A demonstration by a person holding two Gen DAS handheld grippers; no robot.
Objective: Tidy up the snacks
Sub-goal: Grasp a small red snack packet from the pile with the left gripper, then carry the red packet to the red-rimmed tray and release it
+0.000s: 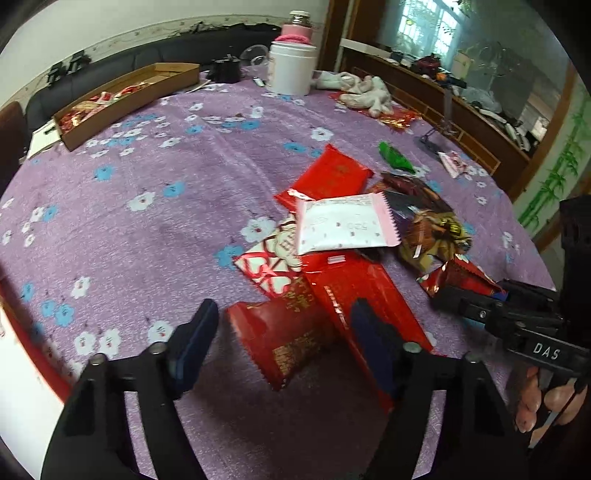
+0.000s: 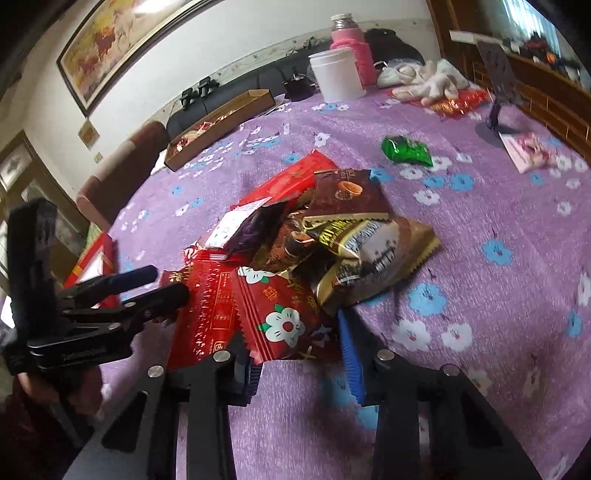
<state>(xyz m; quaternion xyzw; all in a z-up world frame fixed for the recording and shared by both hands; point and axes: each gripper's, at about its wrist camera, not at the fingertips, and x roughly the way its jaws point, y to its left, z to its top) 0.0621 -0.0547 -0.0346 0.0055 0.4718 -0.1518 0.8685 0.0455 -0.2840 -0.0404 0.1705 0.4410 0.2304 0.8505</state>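
A pile of snack packets lies on the purple flowered tablecloth. In the left wrist view my left gripper is open, its fingers on either side of a red packet. A white-and-pink packet tops the pile. My right gripper shows at the right, at a small red packet. In the right wrist view my right gripper is open around the near edge of a red flower-printed packet. My left gripper shows at the left, open. A long cardboard tray holding some snacks sits far left.
A green packet and a pink packet lie apart, far right. A white jar, a pink-sleeved bottle, gloves and a phone stand are at the table's back. A red box is at the left edge.
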